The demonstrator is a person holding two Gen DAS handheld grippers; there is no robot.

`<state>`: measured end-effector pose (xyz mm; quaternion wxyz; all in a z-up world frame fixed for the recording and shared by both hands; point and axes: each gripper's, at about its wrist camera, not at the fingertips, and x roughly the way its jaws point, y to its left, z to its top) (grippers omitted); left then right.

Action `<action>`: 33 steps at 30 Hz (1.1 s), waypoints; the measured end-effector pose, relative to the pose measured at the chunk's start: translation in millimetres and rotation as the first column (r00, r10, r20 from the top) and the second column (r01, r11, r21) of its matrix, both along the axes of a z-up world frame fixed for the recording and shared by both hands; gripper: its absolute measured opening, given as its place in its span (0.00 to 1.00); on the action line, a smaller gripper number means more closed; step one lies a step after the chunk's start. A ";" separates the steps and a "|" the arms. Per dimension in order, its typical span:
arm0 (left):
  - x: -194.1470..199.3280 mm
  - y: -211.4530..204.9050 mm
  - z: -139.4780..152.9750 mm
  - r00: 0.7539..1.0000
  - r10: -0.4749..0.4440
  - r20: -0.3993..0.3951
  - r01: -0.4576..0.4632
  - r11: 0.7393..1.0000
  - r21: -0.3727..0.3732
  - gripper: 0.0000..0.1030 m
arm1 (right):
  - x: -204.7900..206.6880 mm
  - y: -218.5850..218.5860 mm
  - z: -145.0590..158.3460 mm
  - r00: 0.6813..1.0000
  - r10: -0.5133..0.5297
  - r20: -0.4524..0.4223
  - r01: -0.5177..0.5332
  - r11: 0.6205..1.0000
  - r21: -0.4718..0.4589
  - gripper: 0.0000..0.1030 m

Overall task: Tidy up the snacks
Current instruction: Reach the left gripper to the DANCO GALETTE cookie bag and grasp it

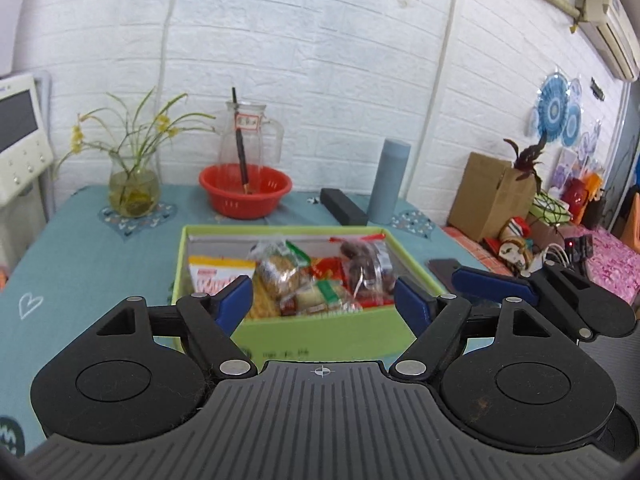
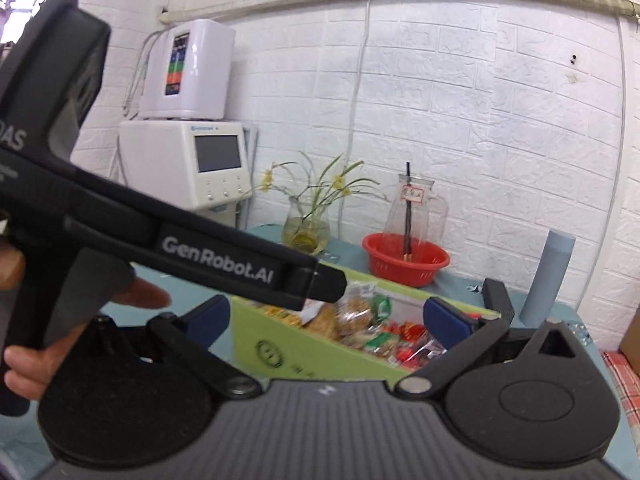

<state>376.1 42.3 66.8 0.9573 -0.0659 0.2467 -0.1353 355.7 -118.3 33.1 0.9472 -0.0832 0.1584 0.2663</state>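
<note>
Both the left gripper and right gripper stand apart, empty. Ahead of the jaws, snack packets fill the green box: light, crinkly, slippery; pinch a sealed edge.

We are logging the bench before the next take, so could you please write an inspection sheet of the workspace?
Surface: teal tablecloth, heart prints.
Job's things: green box filled with wrapped snack packets.
Clutter: red basket holding a glass pitcher; flower vase; blue-grey bottle; black case.
Grippers: left tongs open, nothing between them; right tongs open, empty.
Cables: white cord down the wall.
Surroundings: white brick wall, white appliance, cardboard box.
</note>
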 end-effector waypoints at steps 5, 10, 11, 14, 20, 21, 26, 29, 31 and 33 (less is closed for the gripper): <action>-35.7 10.4 -16.4 0.999 0.019 -0.035 -0.019 1.000 0.012 0.66 | -34.6 7.8 -12.8 0.998 0.027 -0.056 -0.028 0.999 -0.018 0.99; -47.8 50.2 -43.3 0.992 0.087 -0.090 -0.087 0.996 0.006 0.68 | -45.7 21.7 -46.0 0.987 0.053 -0.152 -0.066 0.994 -0.082 0.99; -43.9 62.0 -48.4 0.988 0.109 -0.113 -0.111 0.994 -0.009 0.68 | -44.7 26.2 -54.0 0.983 0.056 -0.176 -0.073 0.993 -0.095 1.00; -23.2 97.1 -59.7 0.970 0.164 -0.182 -0.181 0.980 -0.083 0.66 | -33.9 43.6 -73.0 0.968 0.081 -0.238 -0.112 0.987 -0.117 1.00; 38.3 126.4 -90.9 0.941 0.155 -0.302 -0.188 0.979 -0.083 0.59 | -8.3 69.4 -98.2 0.943 0.116 -0.311 -0.163 0.978 -0.130 1.00; 49.1 127.8 -98.5 0.932 0.154 -0.329 -0.189 0.979 -0.079 0.57 | -5.3 69.2 -101.0 0.939 0.116 -0.324 -0.163 0.979 -0.120 1.00; 58.7 122.0 -121.0 0.925 0.118 -0.362 -0.154 0.985 -0.073 0.50 | 2.7 53.6 -107.3 0.928 0.098 -0.359 -0.132 0.989 -0.072 1.00; 45.1 106.9 -122.2 0.927 0.074 -0.367 -0.112 0.990 -0.084 0.51 | 7.3 47.8 -106.5 0.919 0.108 -0.379 -0.127 0.992 -0.027 1.00; 32.0 94.7 -123.3 0.932 0.056 -0.358 -0.090 0.993 -0.080 0.53 | 9.7 47.8 -107.9 0.912 0.133 -0.389 -0.150 0.989 -0.015 1.00; 18.5 79.0 -123.5 0.937 0.047 -0.345 -0.073 0.995 -0.061 0.57 | 12.4 47.5 -111.9 0.898 0.129 -0.420 -0.150 0.988 -0.017 1.00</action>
